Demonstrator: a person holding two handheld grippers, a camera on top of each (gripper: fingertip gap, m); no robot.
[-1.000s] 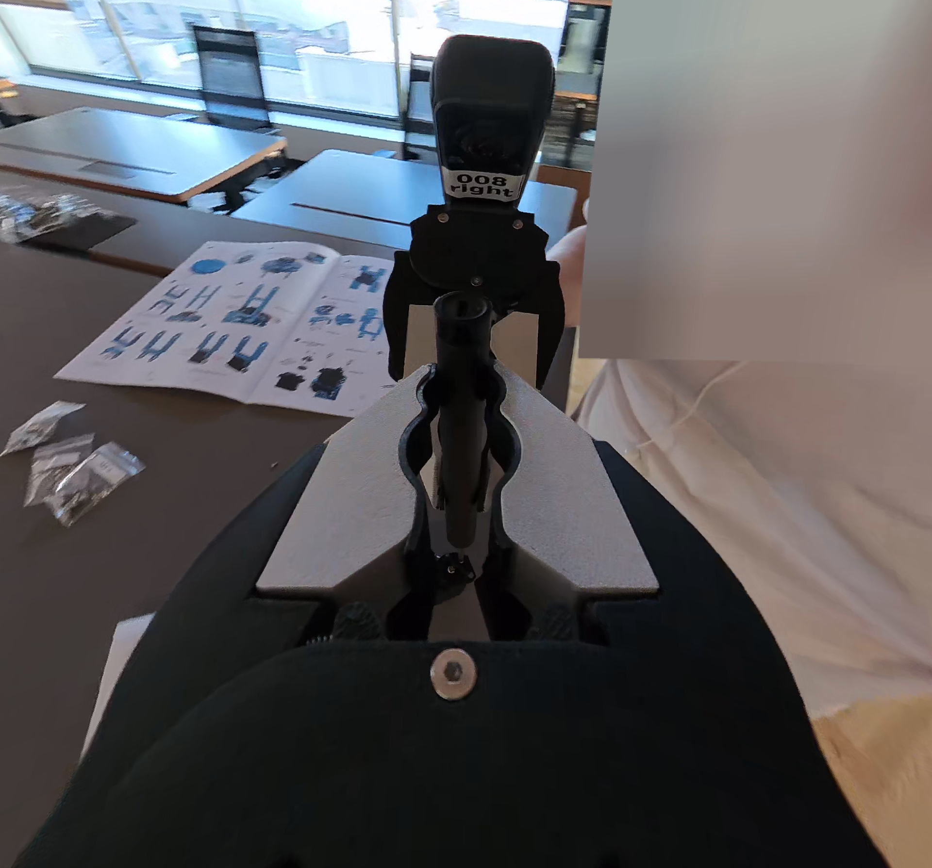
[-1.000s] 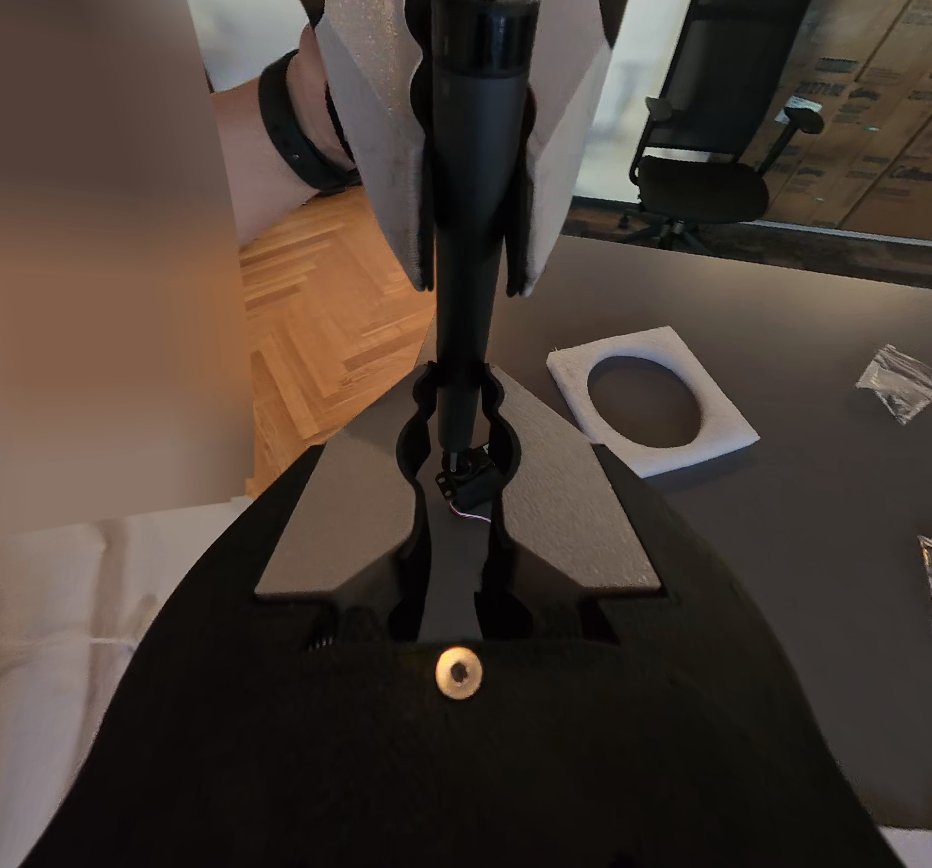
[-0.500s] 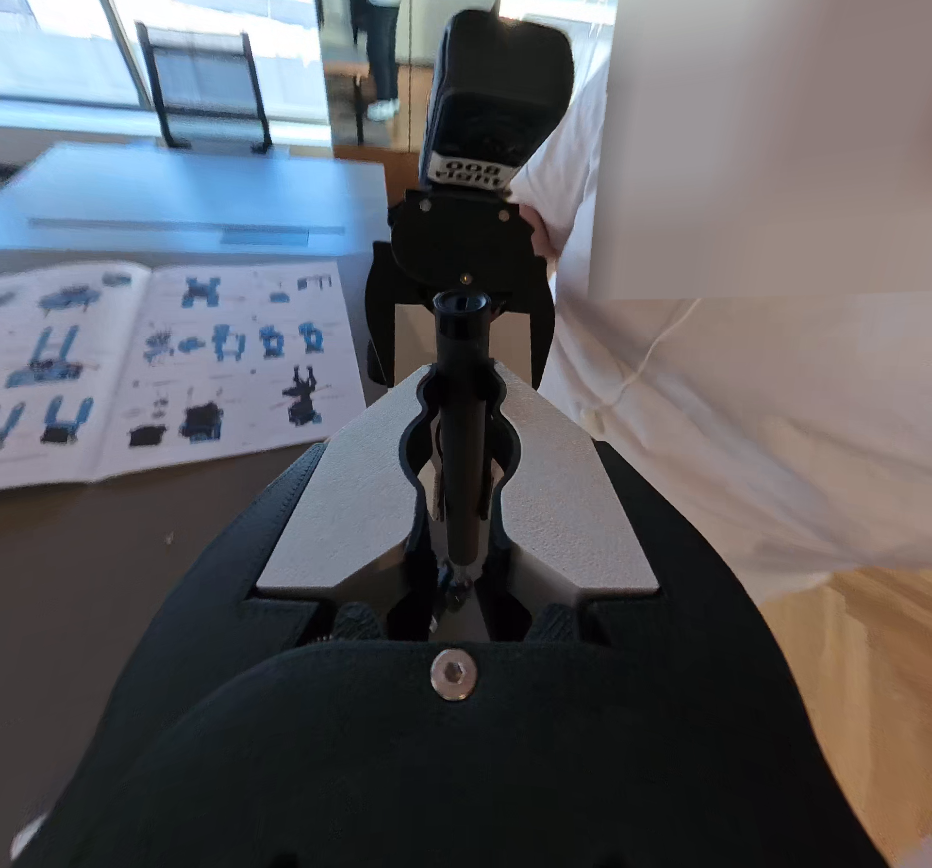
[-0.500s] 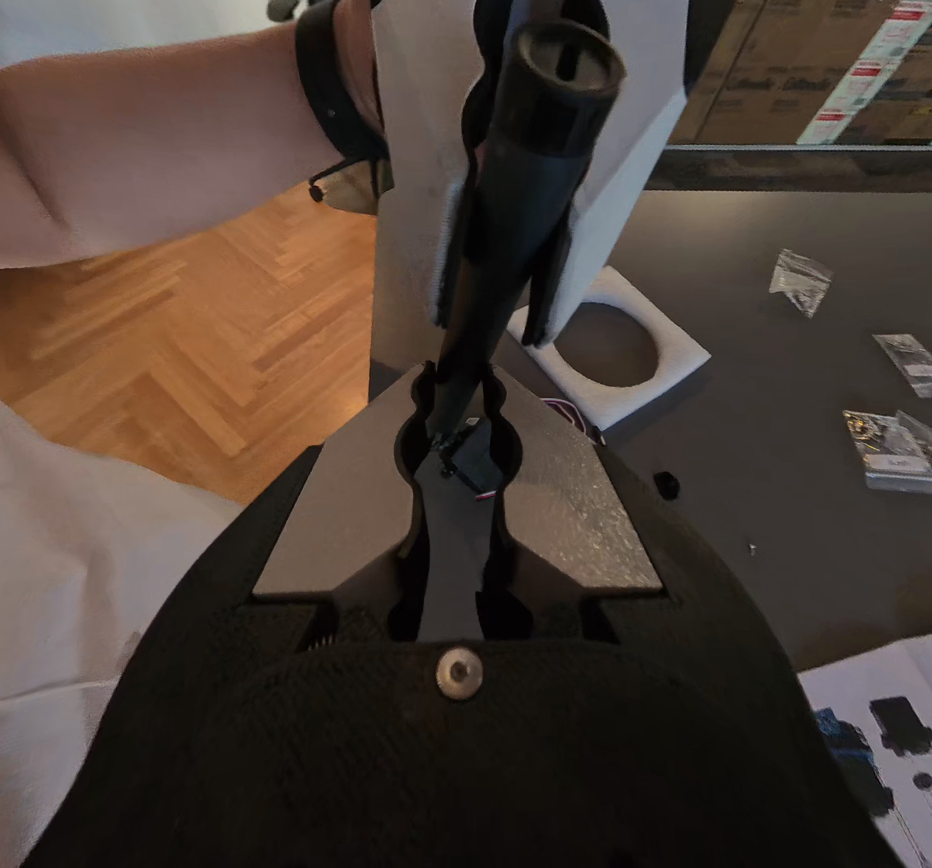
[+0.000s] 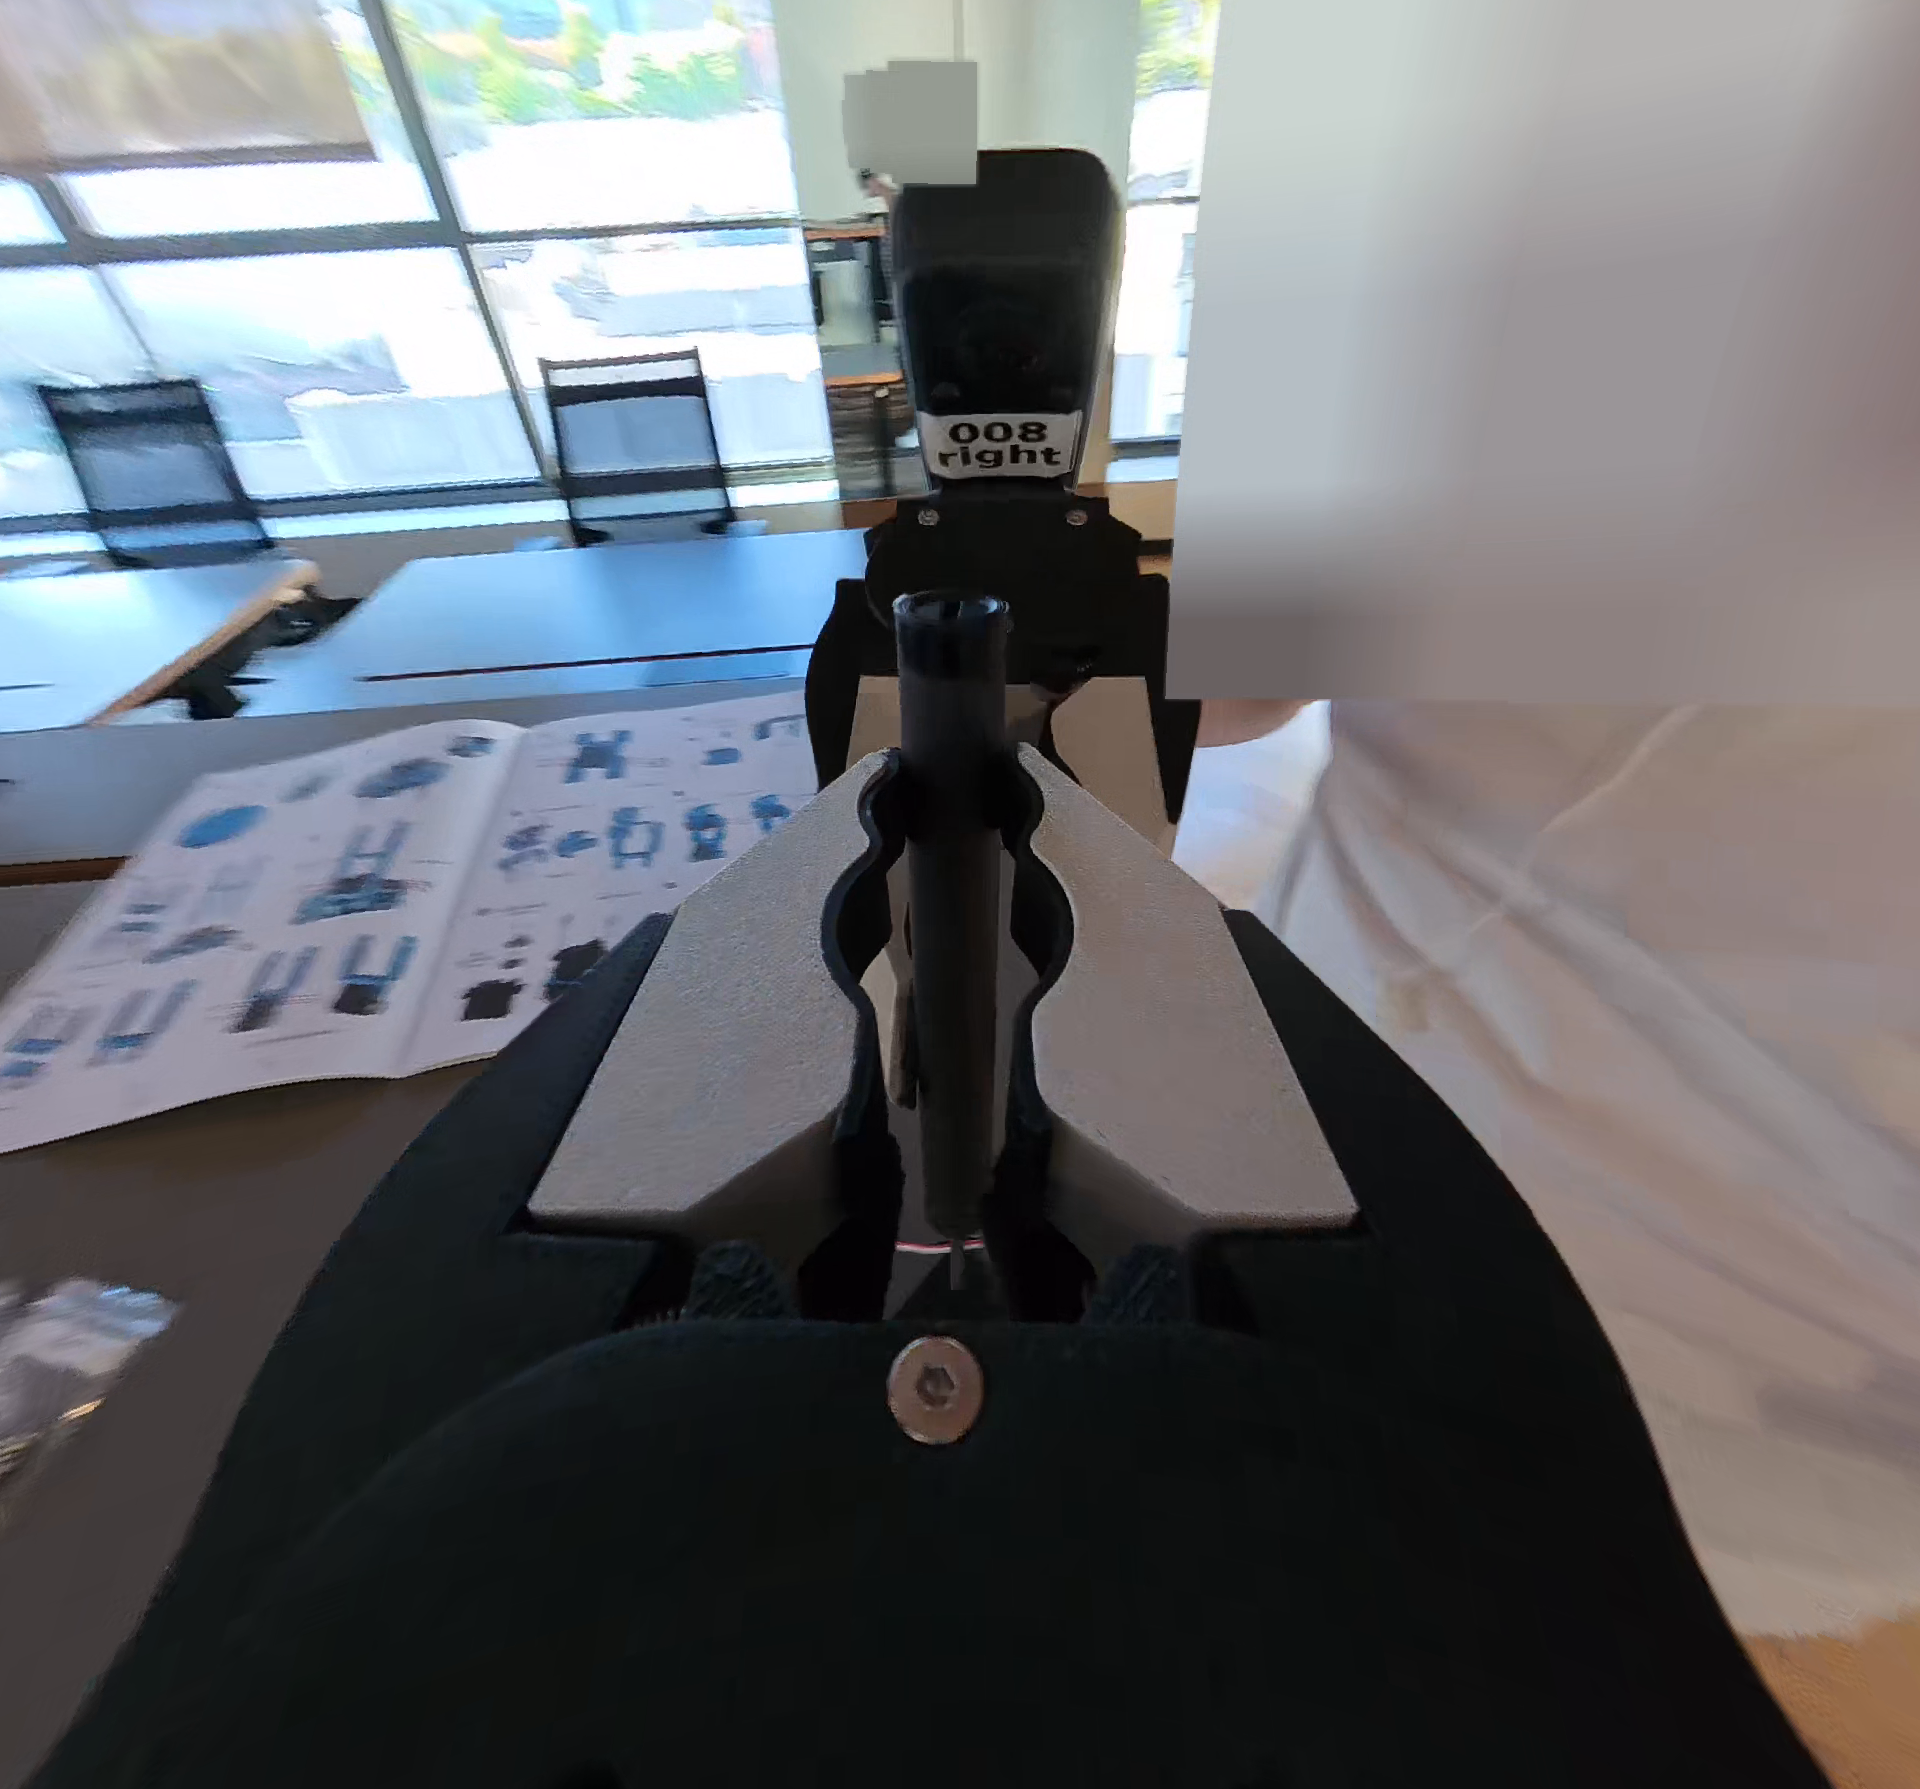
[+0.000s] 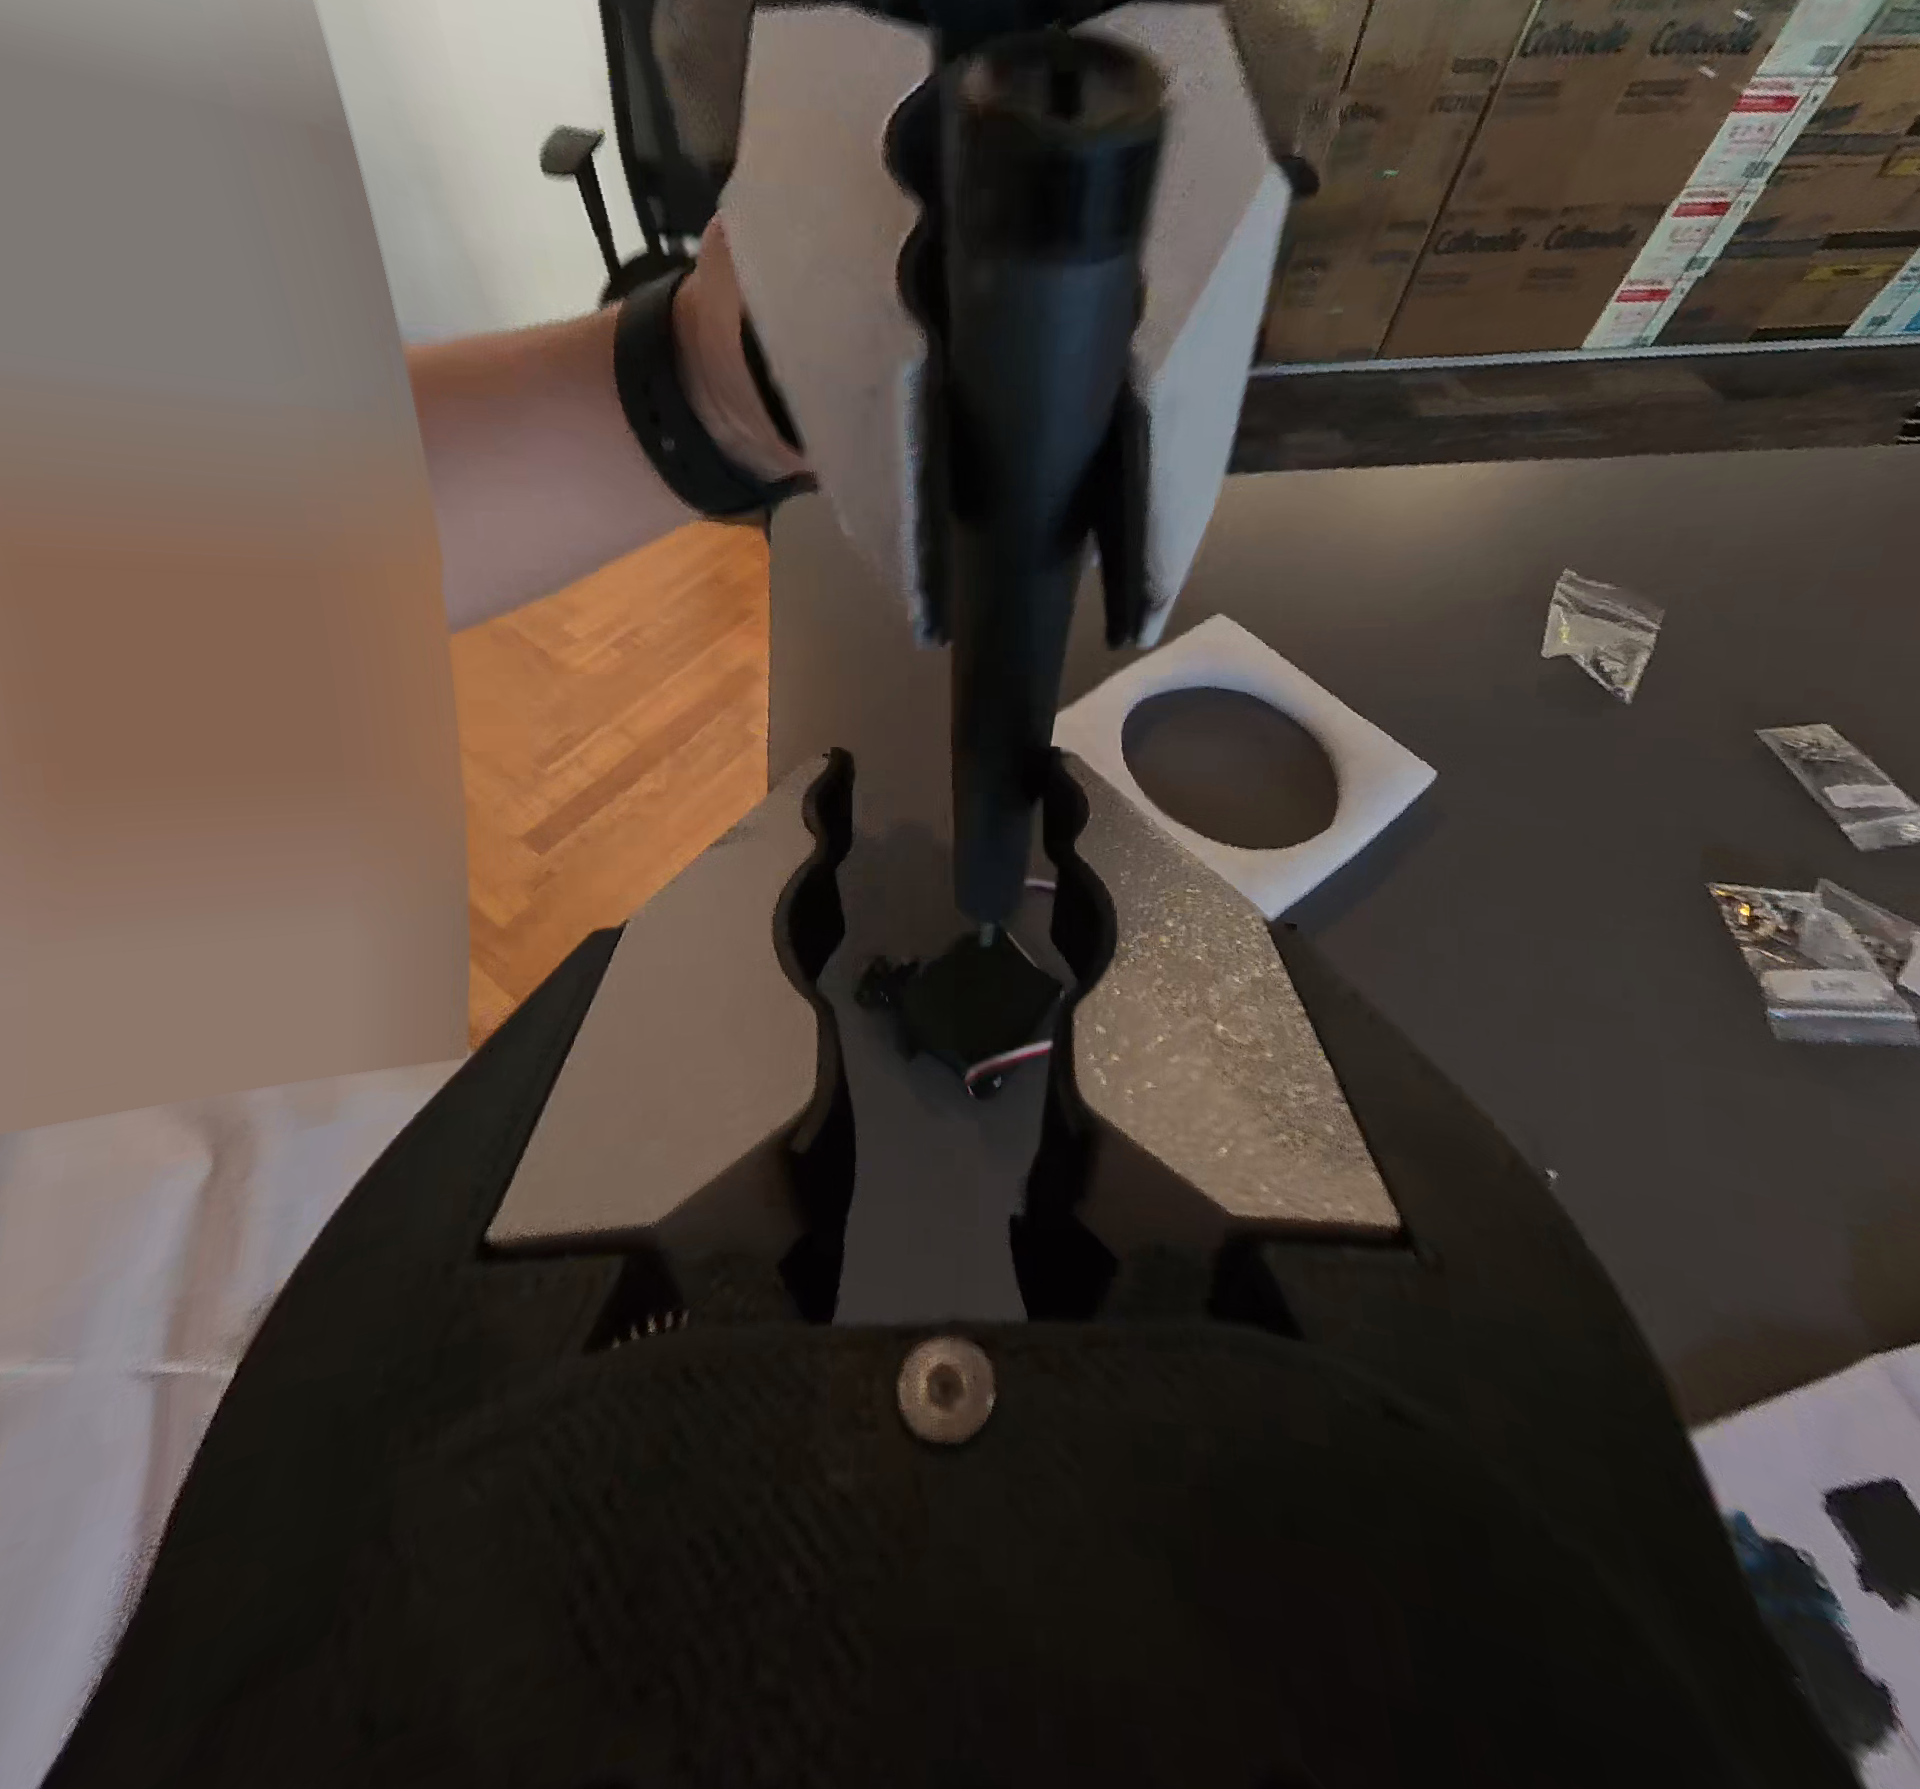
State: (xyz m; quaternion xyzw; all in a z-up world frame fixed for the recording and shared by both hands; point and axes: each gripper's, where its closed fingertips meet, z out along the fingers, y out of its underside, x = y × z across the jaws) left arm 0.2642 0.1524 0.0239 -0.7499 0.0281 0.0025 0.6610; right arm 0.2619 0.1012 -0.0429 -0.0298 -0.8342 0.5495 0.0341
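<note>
My left gripper is shut on a long black tube that lies along its fingers and sticks out past the tips. In the right wrist view the left gripper hangs at the top, holding the tube pointing toward my right gripper. The right jaws stand apart, and the tube's end sits between them, close to the right finger. A small black part with red and white wires lies at the tube's end between the right fingers. The right gripper's camera housing faces me in the left wrist view.
An open instruction booklet lies on the dark table. A white foam square with a round hole and small bags of parts lie to the right. A person in a white shirt stands close by, above wood floor.
My right gripper has opened and let go of the tube it was shut on. The left gripper still holds the tube. Both views have swung round.
</note>
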